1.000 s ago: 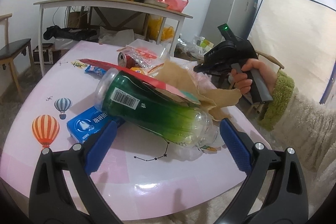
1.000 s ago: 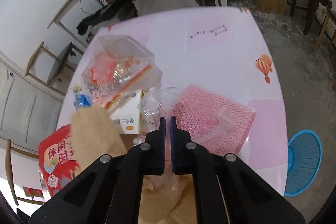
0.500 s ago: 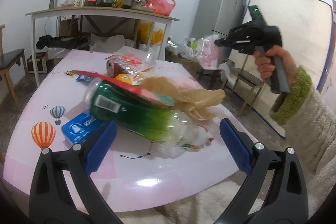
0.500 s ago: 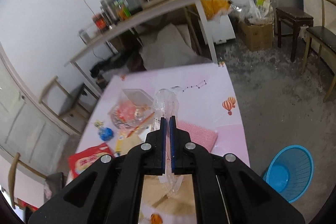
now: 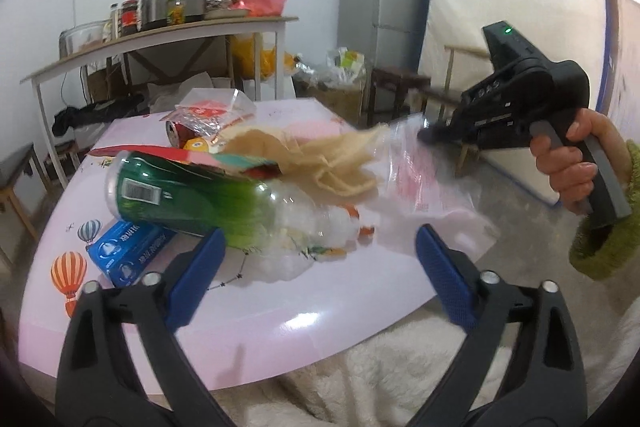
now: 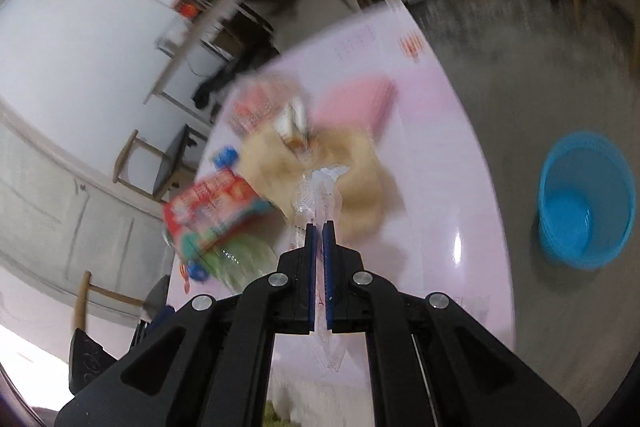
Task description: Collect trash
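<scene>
- Left wrist view: the left gripper hangs over the near edge of the pink table with its blue-padded jaws wide apart and nothing between them.
- Just beyond the fingers lies a green-labelled plastic bottle on its side, its neck pointing right, with a blue tissue pack partly under it on the left.
- On top of the bottle rests a red snack wrapper; a crumpled brown paper bag lies against it to the right.
- Farther back sit a red drink can on its side and a clear bag with red print.
- To the right, the right hand grips the right gripper off the table edge. A blurred clear plastic bag hangs from its tip over the table's right side.
- Right wrist view, motion-blurred: the right gripper has its jaws nearly together, pinched on the clear plastic bag, which runs out past the fingertips and also trails back between the fingers.
- Below it the table carries the brown paper bag, the red snack wrapper, the green bottle and a pink mesh sheet.
- On the floor to the right of the table stands a blue basket, apart from the table.
</scene>
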Action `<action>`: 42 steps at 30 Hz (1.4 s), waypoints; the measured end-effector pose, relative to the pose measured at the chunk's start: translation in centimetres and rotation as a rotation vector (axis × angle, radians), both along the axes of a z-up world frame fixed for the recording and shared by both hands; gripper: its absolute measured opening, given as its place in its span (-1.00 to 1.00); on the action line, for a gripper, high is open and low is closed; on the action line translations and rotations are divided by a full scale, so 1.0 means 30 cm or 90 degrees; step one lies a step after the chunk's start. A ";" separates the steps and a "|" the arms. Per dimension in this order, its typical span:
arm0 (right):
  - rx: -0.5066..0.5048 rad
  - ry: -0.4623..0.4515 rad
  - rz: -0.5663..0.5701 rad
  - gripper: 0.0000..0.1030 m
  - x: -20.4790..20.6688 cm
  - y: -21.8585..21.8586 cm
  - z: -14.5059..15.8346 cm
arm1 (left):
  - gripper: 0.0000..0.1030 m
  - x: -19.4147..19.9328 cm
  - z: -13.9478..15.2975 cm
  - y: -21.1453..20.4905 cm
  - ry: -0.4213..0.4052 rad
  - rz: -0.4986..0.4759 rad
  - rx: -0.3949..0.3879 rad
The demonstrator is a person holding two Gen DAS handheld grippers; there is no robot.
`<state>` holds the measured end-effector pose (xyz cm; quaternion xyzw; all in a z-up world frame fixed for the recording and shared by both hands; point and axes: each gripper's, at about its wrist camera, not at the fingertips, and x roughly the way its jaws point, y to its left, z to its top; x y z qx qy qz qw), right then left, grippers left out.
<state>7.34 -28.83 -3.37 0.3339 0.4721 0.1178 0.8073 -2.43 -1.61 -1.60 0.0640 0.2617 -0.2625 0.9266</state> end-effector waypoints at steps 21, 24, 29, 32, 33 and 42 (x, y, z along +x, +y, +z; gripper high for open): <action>-0.075 -0.006 -0.035 -0.93 -0.018 -0.106 -0.091 | -0.15 0.042 -0.102 -0.314 -0.105 -0.072 0.304; -0.080 -0.007 -0.032 -0.93 -0.024 -0.111 -0.100 | -0.14 0.069 -0.133 -0.379 -0.127 -0.105 0.386; -0.079 -0.006 -0.030 -0.93 -0.023 -0.116 -0.116 | -0.14 0.138 -0.176 -0.449 -0.132 -0.126 0.477; -0.074 -0.003 -0.032 -0.93 -0.019 -0.127 -0.124 | -0.17 0.175 -0.200 -0.470 -0.121 -0.129 0.514; -0.073 -0.002 -0.032 -0.93 -0.017 -0.130 -0.127 | -0.22 0.185 -0.208 -0.472 -0.116 -0.132 0.524; -0.069 0.001 -0.030 -0.93 -0.006 -0.129 -0.137 | -0.82 0.226 -0.229 -0.479 -0.064 -0.137 0.512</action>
